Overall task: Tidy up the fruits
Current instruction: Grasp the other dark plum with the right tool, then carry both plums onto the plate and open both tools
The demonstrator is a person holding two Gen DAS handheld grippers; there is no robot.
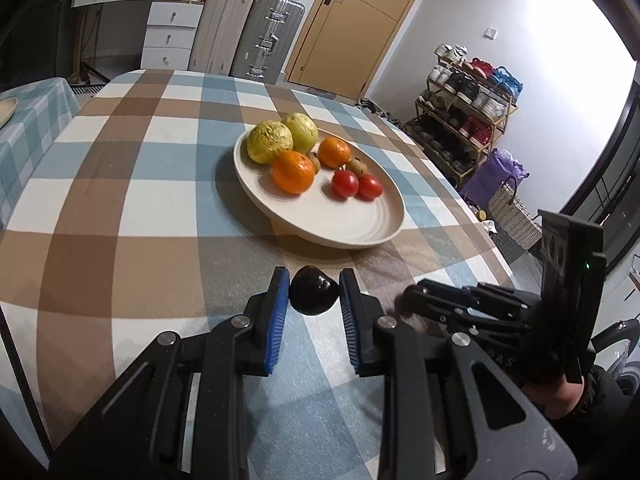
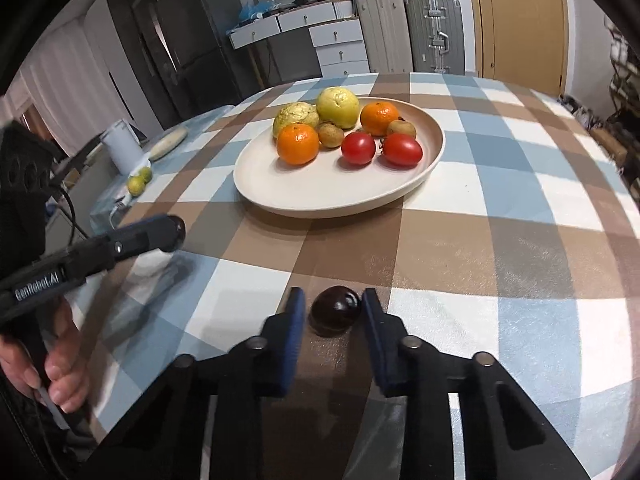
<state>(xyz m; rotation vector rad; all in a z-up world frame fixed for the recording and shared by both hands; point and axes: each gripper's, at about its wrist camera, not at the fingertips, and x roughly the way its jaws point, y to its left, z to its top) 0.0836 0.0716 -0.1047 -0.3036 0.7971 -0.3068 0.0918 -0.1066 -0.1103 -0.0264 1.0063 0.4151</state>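
Note:
A beige plate (image 1: 360,240) (image 2: 320,210) in the middle of the checked tablecloth holds two yellow-green fruits, two oranges (image 1: 294,172), two red tomatoes (image 2: 358,149) and small brown fruits. My left gripper (image 1: 314,276) is shut on a small dark glossy fruit (image 1: 313,291) just in front of the plate, above the cloth. My right gripper (image 2: 333,298) is shut on a second dark fruit (image 2: 335,311) down at the cloth near the table's front edge. The left gripper (image 2: 176,232) also shows from the side in the right wrist view, and the right gripper (image 1: 406,300) in the left wrist view.
A person's hand (image 2: 60,376) grips the left handle. A side table on the left carries a white cup (image 2: 120,148), limes (image 2: 140,182) and a plate (image 1: 6,110). Suitcases (image 1: 268,36), drawers and a shoe rack (image 1: 464,112) stand beyond the table.

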